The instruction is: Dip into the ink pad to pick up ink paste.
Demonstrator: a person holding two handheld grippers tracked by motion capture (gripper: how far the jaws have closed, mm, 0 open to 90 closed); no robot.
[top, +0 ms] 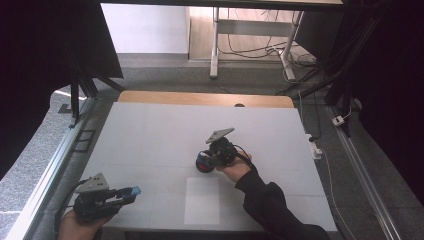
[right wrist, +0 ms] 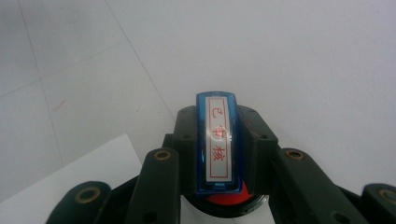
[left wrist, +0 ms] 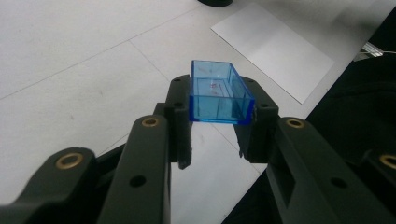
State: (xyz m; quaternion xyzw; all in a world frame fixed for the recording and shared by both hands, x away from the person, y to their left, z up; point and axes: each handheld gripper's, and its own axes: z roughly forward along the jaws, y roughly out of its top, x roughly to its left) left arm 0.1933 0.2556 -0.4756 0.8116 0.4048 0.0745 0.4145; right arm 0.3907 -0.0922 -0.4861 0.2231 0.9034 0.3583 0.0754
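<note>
So here's the setup: both hands are loaded. The left gripper [top: 131, 191], down at the near left corner of the table [top: 150, 130], has its jaws clenched on a clear blue cap [left wrist: 218, 93]. It's a little open-topped rectangular box, pinched across its short sides, so its long axis runs straight out away from the jaws with the hollow facing up. The right gripper [top: 204, 162] sits around the middle of the table, a bit to the right, jaws squeezed on a stamp [right wrist: 218, 142]: a blue-framed body with a white label carrying red characters, and something red at the bottom end nearest the camera, probably the ink face or base, can't tell which.

The thing that matters for whatever comes next, which I'd guess is bringing cap and stamp together: the two pieces are well apart, cap near-left, stamp further in and to the right. In the high view the left gripper points rightward and the right one points left, so they roughly face each other on a diagonal. Long axes would need lining up before any fit.

There's also a white sheet of paper [top: 202, 201] flat on the table between them, closer to the near edge, just below the right hand [top: 235, 169].
</note>
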